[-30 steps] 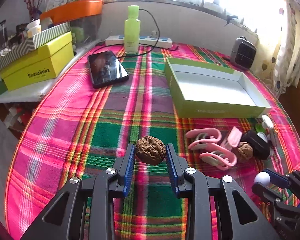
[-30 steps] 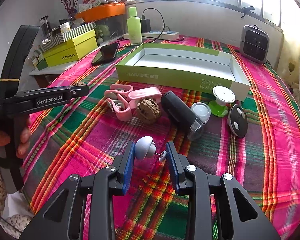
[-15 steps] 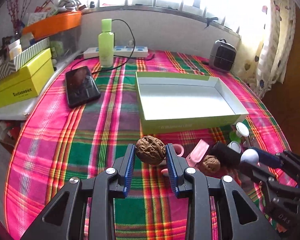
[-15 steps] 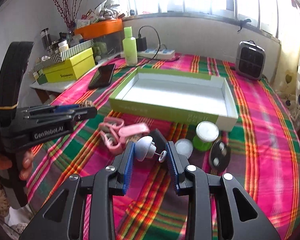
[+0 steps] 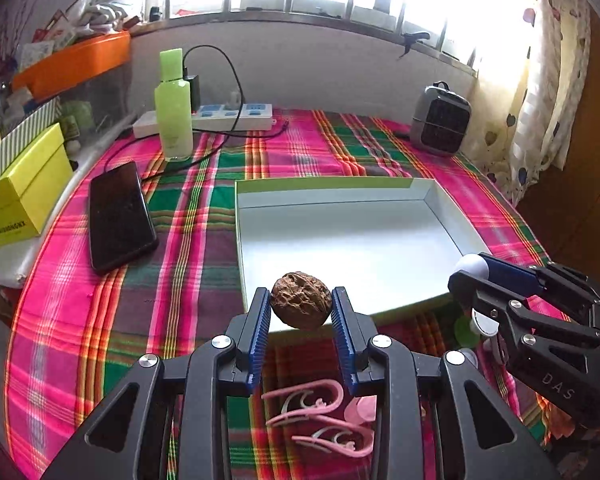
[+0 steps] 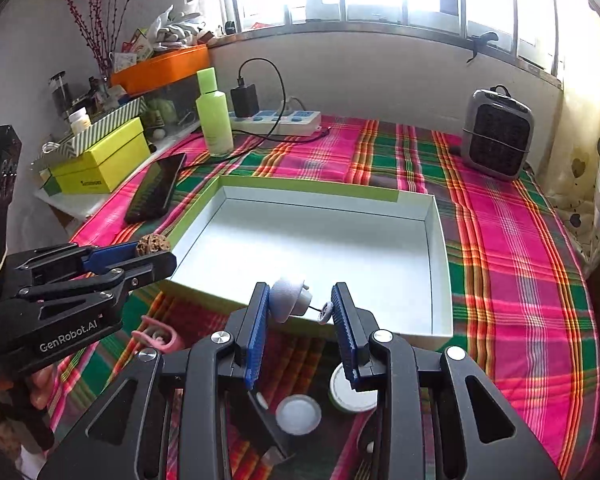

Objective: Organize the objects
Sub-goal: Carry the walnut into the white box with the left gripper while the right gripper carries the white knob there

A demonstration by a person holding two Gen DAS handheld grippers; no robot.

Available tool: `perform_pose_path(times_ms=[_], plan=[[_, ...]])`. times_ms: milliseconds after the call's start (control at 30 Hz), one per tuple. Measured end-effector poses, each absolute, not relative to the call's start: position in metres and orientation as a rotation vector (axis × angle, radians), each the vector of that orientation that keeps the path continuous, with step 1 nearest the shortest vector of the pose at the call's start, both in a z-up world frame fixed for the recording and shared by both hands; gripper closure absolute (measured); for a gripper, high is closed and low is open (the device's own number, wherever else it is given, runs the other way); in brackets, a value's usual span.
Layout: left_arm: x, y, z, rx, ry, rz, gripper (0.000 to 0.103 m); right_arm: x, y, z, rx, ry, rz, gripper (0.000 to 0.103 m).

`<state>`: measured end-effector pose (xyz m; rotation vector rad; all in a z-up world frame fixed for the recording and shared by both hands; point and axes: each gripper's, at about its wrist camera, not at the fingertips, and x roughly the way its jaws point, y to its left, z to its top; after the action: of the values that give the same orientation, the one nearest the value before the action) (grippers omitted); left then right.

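Note:
My left gripper [image 5: 301, 307] is shut on a brown walnut [image 5: 301, 305], held above the near left corner of the open green box with a white inside [image 5: 364, 248]. My right gripper [image 6: 300, 306] is shut on a small white knob with a metal pin [image 6: 288, 302], held above the near edge of the same box [image 6: 320, 248]. The right gripper also shows at the right of the left wrist view [image 5: 472, 276], and the left gripper with the walnut at the left of the right wrist view [image 6: 152, 246]. The box holds nothing.
Pink clips [image 5: 320, 416] lie under the left gripper. A white cap [image 6: 298, 414], a green-and-white lid [image 6: 342, 394] and a dark object lie under the right gripper. A phone [image 5: 118, 216], green bottle [image 5: 174, 120], power strip [image 5: 228, 118], small heater [image 5: 440, 120] and yellow box [image 5: 20, 200] stand around.
Both grippers have risen and moved forward from over the loose objects to the box's near edge, each still holding its object.

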<state>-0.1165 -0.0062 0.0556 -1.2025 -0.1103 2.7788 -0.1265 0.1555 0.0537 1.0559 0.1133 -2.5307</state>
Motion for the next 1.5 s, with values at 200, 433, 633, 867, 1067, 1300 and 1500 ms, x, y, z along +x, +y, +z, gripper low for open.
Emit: perform_pose_path(times_ms=[200,433,633,867,1067,1300,1500], plan=[[-0.147,-0.001,0.049,-1.238,-0.096,2.765,0.074,-0.158,0.15,0.042,1.107,0.151,-2.519,0.07],[-0.178,-0.001,0.038,-1.301,-0.109,2.75,0.074,-0.19,0.147,0.03,1.168,0.171,-2.508,0.07],[-0.192,0.0,0.031,-1.33,-0.101,2.741,0.074,-0.205,0.144,0.026,1.187,0.178,-2.501,0.07],[-0.204,0.004,0.027,-1.344,-0.092,2.73,0.074,-0.219,0.142,0.023,1.214,0.198,-2.503,0.07],[-0.211,0.005,0.021,-1.367,-0.083,2.718,0.074,-0.224,0.142,0.02,1.229,0.213,-2.504,0.07],[-0.212,0.007,0.02,-1.371,-0.067,2.718,0.074,-0.227,0.139,0.015,1.258,0.229,-2.495,0.07],[-0.212,0.006,0.02,-1.371,-0.076,2.71,0.074,-0.224,0.137,0.015,1.254,0.263,-2.488,0.07]])
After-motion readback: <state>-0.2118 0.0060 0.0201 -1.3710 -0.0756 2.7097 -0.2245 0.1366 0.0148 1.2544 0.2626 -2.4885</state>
